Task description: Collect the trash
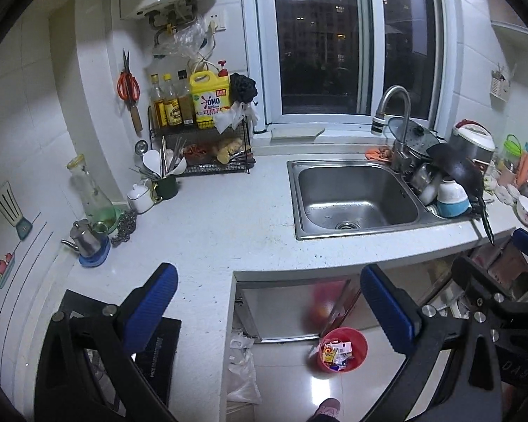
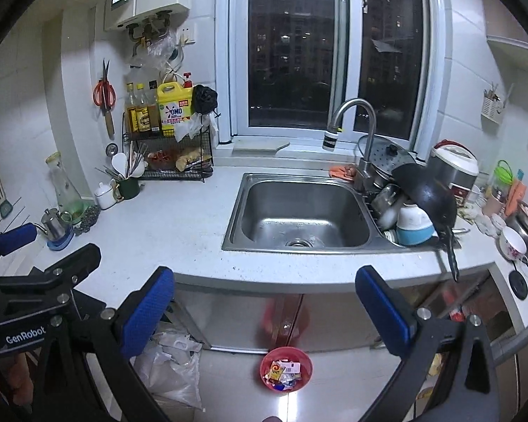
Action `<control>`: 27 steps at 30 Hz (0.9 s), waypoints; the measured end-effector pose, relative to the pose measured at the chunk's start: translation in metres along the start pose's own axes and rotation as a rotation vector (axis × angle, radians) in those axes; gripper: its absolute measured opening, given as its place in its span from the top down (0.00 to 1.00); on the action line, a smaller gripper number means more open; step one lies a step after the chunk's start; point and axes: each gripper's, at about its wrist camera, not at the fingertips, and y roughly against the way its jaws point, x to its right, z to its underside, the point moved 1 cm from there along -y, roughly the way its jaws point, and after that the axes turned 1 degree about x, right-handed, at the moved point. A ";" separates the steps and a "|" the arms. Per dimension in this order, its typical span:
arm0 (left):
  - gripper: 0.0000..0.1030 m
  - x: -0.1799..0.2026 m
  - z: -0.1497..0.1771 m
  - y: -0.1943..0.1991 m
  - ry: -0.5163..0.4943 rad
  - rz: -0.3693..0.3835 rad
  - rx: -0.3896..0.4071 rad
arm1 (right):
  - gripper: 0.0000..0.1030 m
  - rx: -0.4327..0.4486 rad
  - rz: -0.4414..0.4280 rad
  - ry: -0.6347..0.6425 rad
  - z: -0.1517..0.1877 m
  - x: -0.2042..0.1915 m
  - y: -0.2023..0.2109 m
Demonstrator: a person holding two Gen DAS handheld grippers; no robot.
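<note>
A red bin (image 1: 342,350) stands on the floor below the counter, filled with several wrappers (image 1: 335,350); it also shows in the right wrist view (image 2: 286,368) between the fingers. My left gripper (image 1: 268,311) is open and empty, held above the counter's inner corner. My right gripper (image 2: 264,311) is open and empty, held over the counter's front edge above the bin. The right gripper also shows at the right of the left wrist view (image 1: 489,274), and one blue finger (image 2: 17,237) of the left gripper shows at the left of the right wrist view.
A white counter (image 1: 228,225) holds a steel sink (image 1: 355,197), piled dishes and a black pan (image 1: 457,172), a rice cooker (image 1: 471,140), a wire rack with bottles (image 1: 200,133), a glass carafe (image 1: 91,193) and a small steel pot (image 1: 84,237). Plastic bags (image 2: 172,365) lie on the floor.
</note>
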 end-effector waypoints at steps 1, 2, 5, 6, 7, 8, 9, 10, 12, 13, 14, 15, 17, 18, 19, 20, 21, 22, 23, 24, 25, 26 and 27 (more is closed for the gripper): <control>0.00 -0.003 0.002 0.004 -0.004 0.010 0.000 | 0.00 0.000 0.003 -0.002 0.002 -0.001 0.003; 0.00 -0.004 0.004 0.006 -0.004 0.017 -0.002 | 0.00 0.001 0.008 -0.004 0.003 -0.004 0.007; 0.00 -0.012 0.008 0.009 0.011 0.033 -0.016 | 0.00 0.001 0.019 -0.002 0.005 -0.010 0.011; 0.00 -0.014 0.010 0.009 0.014 0.037 -0.022 | 0.00 -0.002 0.021 0.003 0.005 -0.012 0.012; 0.00 -0.017 0.011 0.010 0.014 0.044 -0.031 | 0.00 -0.007 0.023 0.007 0.005 -0.014 0.013; 0.00 -0.018 0.011 0.010 0.014 0.048 -0.032 | 0.00 -0.010 0.025 0.009 0.005 -0.016 0.013; 0.00 -0.018 0.011 0.011 0.011 0.052 -0.030 | 0.00 -0.011 0.029 0.009 0.004 -0.018 0.015; 0.00 -0.019 0.011 0.013 0.011 0.054 -0.025 | 0.00 -0.010 0.031 0.008 0.005 -0.018 0.016; 0.00 -0.020 0.011 0.015 0.015 0.056 -0.018 | 0.00 -0.007 0.036 0.005 0.004 -0.019 0.019; 0.00 -0.021 0.012 0.017 0.018 0.060 -0.014 | 0.00 -0.004 0.039 0.006 0.005 -0.018 0.020; 0.00 -0.021 0.013 0.017 0.021 0.063 -0.015 | 0.00 0.000 0.042 0.010 0.005 -0.019 0.021; 0.00 -0.021 0.014 0.017 0.025 0.065 -0.014 | 0.00 0.003 0.044 0.013 0.006 -0.018 0.021; 0.00 -0.022 0.015 0.018 0.027 0.070 -0.014 | 0.00 0.005 0.047 0.018 0.007 -0.020 0.023; 0.00 -0.023 0.016 0.018 0.028 0.071 -0.012 | 0.00 0.007 0.046 0.020 0.008 -0.020 0.023; 0.00 -0.023 0.016 0.018 0.027 0.069 -0.014 | 0.00 0.004 0.047 0.021 0.009 -0.020 0.023; 0.00 -0.022 0.016 0.019 0.030 0.068 -0.015 | 0.00 0.002 0.046 0.020 0.010 -0.020 0.023; 0.00 -0.022 0.017 0.019 0.030 0.068 -0.015 | 0.00 0.002 0.044 0.019 0.010 -0.020 0.024; 0.00 -0.023 0.017 0.020 0.027 0.068 -0.014 | 0.00 0.002 0.045 0.016 0.010 -0.020 0.024; 0.00 -0.023 0.018 0.020 0.026 0.066 -0.014 | 0.00 0.002 0.044 0.016 0.011 -0.020 0.024; 0.00 -0.023 0.018 0.020 0.022 0.066 -0.019 | 0.00 0.004 0.048 0.016 0.012 -0.020 0.024; 0.00 -0.023 0.019 0.020 0.017 0.067 -0.022 | 0.00 0.002 0.050 0.015 0.012 -0.019 0.024; 0.00 -0.024 0.020 0.020 0.009 0.068 -0.024 | 0.00 -0.002 0.047 0.012 0.013 -0.018 0.024; 0.00 -0.024 0.020 0.020 0.007 0.069 -0.024 | 0.00 -0.003 0.044 0.011 0.014 -0.017 0.024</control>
